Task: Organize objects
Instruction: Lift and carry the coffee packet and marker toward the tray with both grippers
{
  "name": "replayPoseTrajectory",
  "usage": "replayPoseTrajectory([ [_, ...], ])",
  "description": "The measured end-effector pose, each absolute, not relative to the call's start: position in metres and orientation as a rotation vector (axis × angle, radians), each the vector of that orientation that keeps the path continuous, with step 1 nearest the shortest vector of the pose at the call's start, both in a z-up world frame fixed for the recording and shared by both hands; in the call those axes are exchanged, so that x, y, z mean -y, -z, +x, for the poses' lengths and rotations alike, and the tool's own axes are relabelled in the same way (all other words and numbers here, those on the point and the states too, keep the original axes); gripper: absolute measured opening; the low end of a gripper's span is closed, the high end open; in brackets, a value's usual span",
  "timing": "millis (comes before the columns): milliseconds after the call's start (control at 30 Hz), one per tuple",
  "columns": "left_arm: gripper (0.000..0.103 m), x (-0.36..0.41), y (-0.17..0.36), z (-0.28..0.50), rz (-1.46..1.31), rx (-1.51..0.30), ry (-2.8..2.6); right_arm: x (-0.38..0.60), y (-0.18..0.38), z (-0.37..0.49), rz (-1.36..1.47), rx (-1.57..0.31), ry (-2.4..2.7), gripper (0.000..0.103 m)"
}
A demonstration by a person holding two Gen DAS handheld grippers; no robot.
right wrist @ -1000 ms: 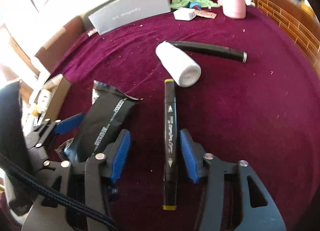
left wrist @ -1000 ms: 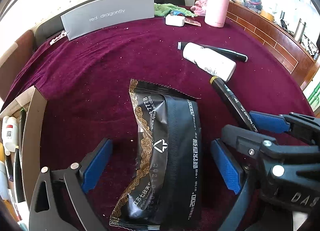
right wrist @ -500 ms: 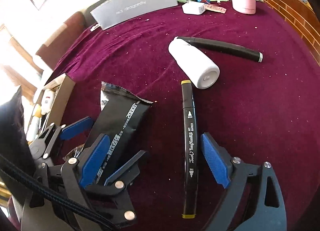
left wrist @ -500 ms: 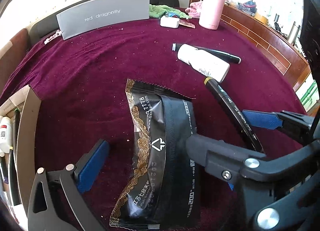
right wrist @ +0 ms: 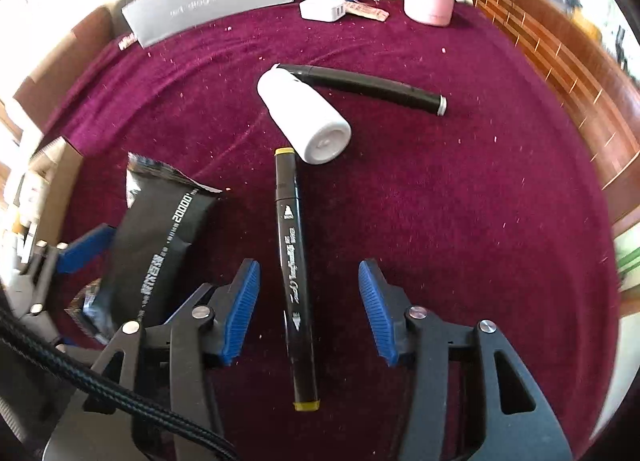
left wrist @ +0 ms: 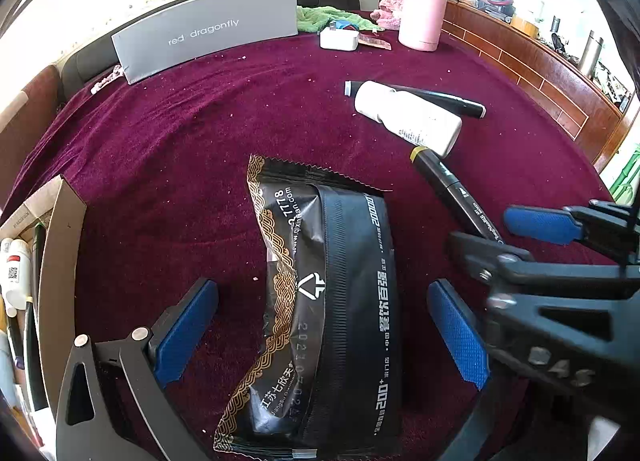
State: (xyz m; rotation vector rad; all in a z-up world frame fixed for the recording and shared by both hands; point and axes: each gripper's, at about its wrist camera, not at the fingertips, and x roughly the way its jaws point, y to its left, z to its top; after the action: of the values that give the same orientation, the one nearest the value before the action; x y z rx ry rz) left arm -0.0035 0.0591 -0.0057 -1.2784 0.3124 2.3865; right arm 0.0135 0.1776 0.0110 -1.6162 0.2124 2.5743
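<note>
A black snack packet (left wrist: pixel 344 245) with gold trim lies flat on the dark red cloth (left wrist: pixel 180 149). My left gripper (left wrist: pixel 322 293) stands open, one blue pad on each side of the packet, neither touching it. A black marker with yellow ends (right wrist: pixel 290 221) lies lengthwise between the pads of my right gripper (right wrist: pixel 308 277). Its jaws are closing, with a gap still showing on both sides of the marker. Beyond the marker lie a white bottle (right wrist: pixel 304 121) on its side and a second black marker (right wrist: pixel 368 87).
A cardboard box (left wrist: pixel 60 281) holding small bottles and pens stands at the left edge. At the back are a grey "red dragonfly" box (left wrist: pixel 208 29), a white charger (left wrist: pixel 338 39), a green cloth (left wrist: pixel 324 17) and a pink flask (left wrist: pixel 424 1). A wooden rail (left wrist: pixel 540 73) borders the right.
The right gripper's jaws spread wide half a second ago and have since narrowed around the yellow-ended marker. The left gripper and the packet have stayed where they were.
</note>
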Motion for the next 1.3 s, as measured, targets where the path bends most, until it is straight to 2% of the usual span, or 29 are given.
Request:
replayPoseTrajectory([
  [100,0.101,-0.059,0.006,-0.003,-1.278,-0.311,-2.389,-0.165,-0.009,0.006,-1.595,-0.123,-2.556,0.049],
  [233,0.098,-0.059,0.005,-0.002,-1.275,-0.313,-2.396,-0.158,-0.009,0.005,-1.571,-0.095,-2.57,0.035],
  [267,0.091,-0.059,0.004,-0.001,-1.267,-0.311,-2.4,-0.159,-0.01,0.008,-1.57,-0.1,-2.574,0.031],
  [300,0.077,-0.06,0.002,0.002,-1.247,-0.311,-2.397,-0.161,-0.011,0.011,-1.575,-0.116,-2.582,0.027],
  [333,0.067,-0.061,-0.001,0.006,-1.217,-0.32,-2.388,-0.162,-0.011,0.011,-1.579,-0.123,-2.585,0.017],
  [367,0.044,-0.063,-0.003,0.009,-1.204,-0.327,-2.389,-0.163,-0.012,0.012,-1.583,-0.122,-2.585,0.012],
  [400,0.041,-0.063,-0.005,0.011,-1.204,-0.32,-2.376,-0.164,-0.012,0.014,-1.587,-0.142,-2.597,0.012],
  [500,0.036,-0.058,-0.008,0.013,-1.221,-0.266,-2.351,-0.169,-0.012,0.02,-1.608,-0.207,-2.614,0.012],
  [733,0.036,-0.032,-0.014,0.021,-1.257,-0.128,-2.334,-0.175,-0.022,0.038,-1.607,-0.325,-2.665,0.012],
  [1000,0.036,-0.004,-0.028,0.046,-1.23,-0.064,-2.356,-0.169,-0.034,0.054,-1.579,-0.341,-2.712,0.012],
  [1300,0.036,0.053,-0.072,0.071,-1.124,0.011,-2.439,-0.137,-0.063,0.065,-1.562,-0.326,-2.804,0.012],
])
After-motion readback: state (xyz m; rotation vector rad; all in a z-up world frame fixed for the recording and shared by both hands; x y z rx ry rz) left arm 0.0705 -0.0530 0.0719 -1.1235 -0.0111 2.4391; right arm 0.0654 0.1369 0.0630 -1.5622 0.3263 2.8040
